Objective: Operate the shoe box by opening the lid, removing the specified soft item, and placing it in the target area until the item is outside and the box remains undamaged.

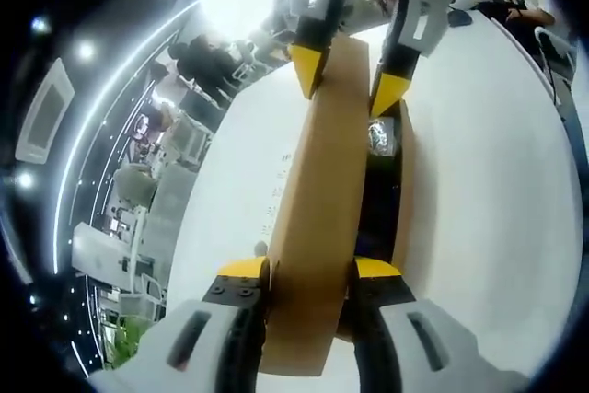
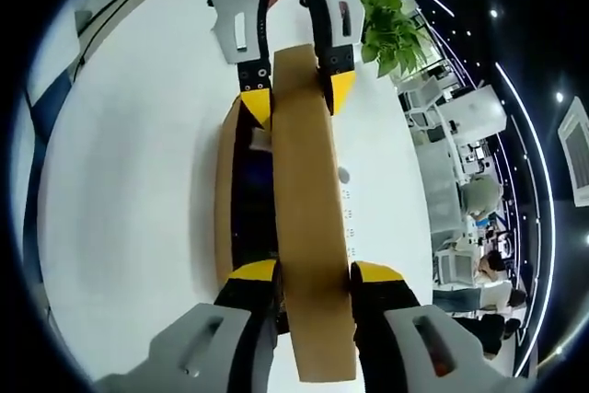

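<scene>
**Both claws on the lid, and I'm a bit nervous about the cardboard**

Bottom centre of the left gripper view, my left gripper (image 1: 308,275) is clamped on the near end of the lid (image 1: 322,190). My right gripper (image 2: 313,275) pinches the opposite end. The lid's tilted up over the shoe box (image 2: 224,190) on the white table (image 2: 120,190). Uneven pulling could crease or tear it. The box's dark inside hides the soft item; something pale (image 2: 260,142) shows there, can't tell what.
</scene>
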The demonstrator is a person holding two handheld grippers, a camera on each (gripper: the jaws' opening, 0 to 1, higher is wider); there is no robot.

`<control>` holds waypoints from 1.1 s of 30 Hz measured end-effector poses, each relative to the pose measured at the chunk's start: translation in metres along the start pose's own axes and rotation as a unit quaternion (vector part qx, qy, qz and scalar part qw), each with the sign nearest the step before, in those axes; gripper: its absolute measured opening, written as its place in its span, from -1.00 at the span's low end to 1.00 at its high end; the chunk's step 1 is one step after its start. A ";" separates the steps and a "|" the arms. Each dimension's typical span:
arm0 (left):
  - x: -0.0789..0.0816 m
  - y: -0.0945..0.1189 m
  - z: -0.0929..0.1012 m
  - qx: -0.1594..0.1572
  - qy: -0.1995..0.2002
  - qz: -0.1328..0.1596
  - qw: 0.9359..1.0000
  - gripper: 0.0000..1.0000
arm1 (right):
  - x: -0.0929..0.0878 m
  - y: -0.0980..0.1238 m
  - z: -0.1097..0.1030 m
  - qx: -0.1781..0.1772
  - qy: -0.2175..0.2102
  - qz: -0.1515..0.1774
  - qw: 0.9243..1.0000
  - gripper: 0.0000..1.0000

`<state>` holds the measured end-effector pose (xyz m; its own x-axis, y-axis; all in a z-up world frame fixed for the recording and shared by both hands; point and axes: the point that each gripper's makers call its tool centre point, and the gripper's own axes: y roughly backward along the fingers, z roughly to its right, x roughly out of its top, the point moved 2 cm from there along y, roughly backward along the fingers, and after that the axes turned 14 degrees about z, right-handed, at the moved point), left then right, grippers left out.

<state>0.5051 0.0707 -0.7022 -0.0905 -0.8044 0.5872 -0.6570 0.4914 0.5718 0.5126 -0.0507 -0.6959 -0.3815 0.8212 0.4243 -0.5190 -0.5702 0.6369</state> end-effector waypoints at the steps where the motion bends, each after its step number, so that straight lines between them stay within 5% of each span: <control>1: 0.001 0.000 0.000 -0.002 0.000 0.000 1.000 -0.32 | -0.001 -0.001 0.000 0.001 0.002 -0.001 1.000 -0.42; 9: 0.008 0.000 -0.005 -0.004 0.008 0.011 1.000 -0.32 | -0.005 -0.010 0.010 -0.009 0.042 -0.006 0.999 -0.40; 33: 0.007 -0.002 -0.018 -0.015 0.013 0.020 1.000 -0.31 | -0.003 -0.011 0.023 0.021 0.022 -0.002 1.000 -0.40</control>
<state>0.5198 0.0703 -0.6890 -0.0962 -0.7746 0.6251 -0.6299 0.5336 0.5644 0.5370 -0.0462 -0.6889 -0.4142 0.8206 0.3938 -0.4874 -0.5653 0.6655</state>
